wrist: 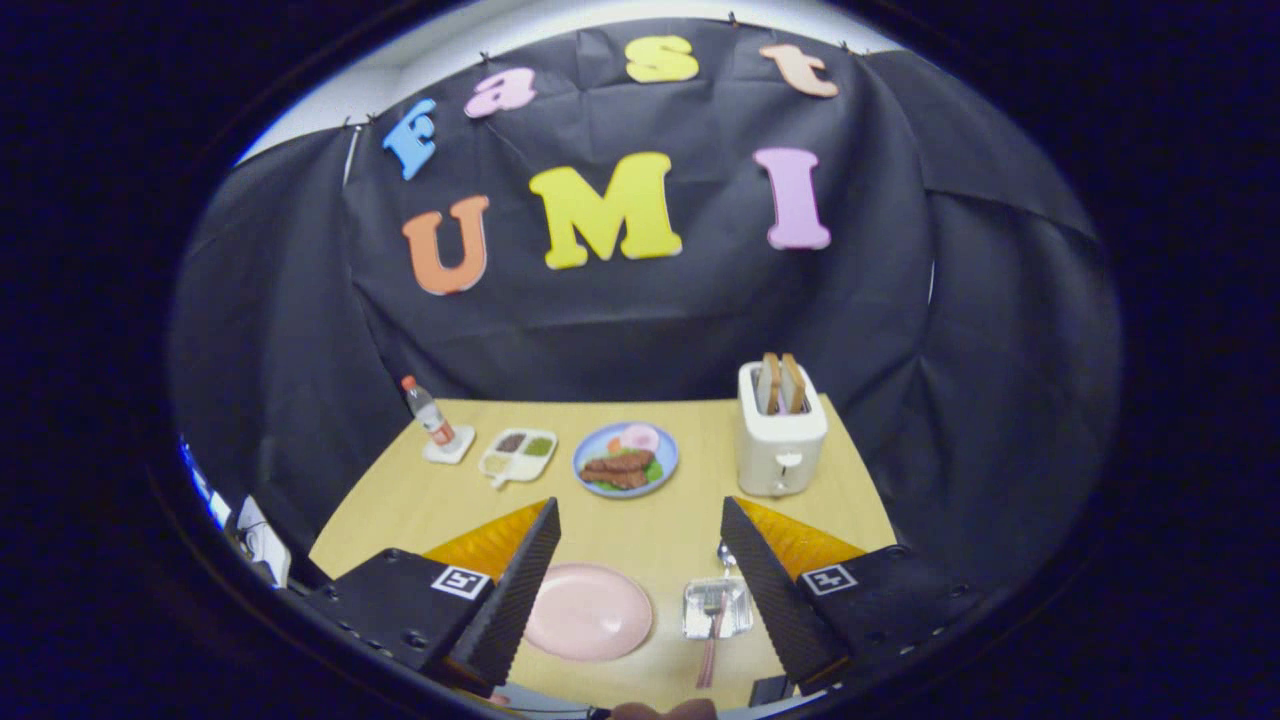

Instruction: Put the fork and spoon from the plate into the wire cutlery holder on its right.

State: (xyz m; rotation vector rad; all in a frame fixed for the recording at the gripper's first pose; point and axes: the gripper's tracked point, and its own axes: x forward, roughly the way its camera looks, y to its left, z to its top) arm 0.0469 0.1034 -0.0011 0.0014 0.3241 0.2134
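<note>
High gripper-mounted view, angled down over table (640, 520)

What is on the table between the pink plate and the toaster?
In the gripper view, the wire cutlery holder stands there, right of the pink plate, already holding a fork and spoon. Bare tabletop runs on to the toaster. The open gripper holds nothing.

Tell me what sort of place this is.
Probably a staged breakfast table in a recording booth: black cloth wall behind a wooden table with a toaster, blue food plate and pink plate. The gripper is open above.
</note>
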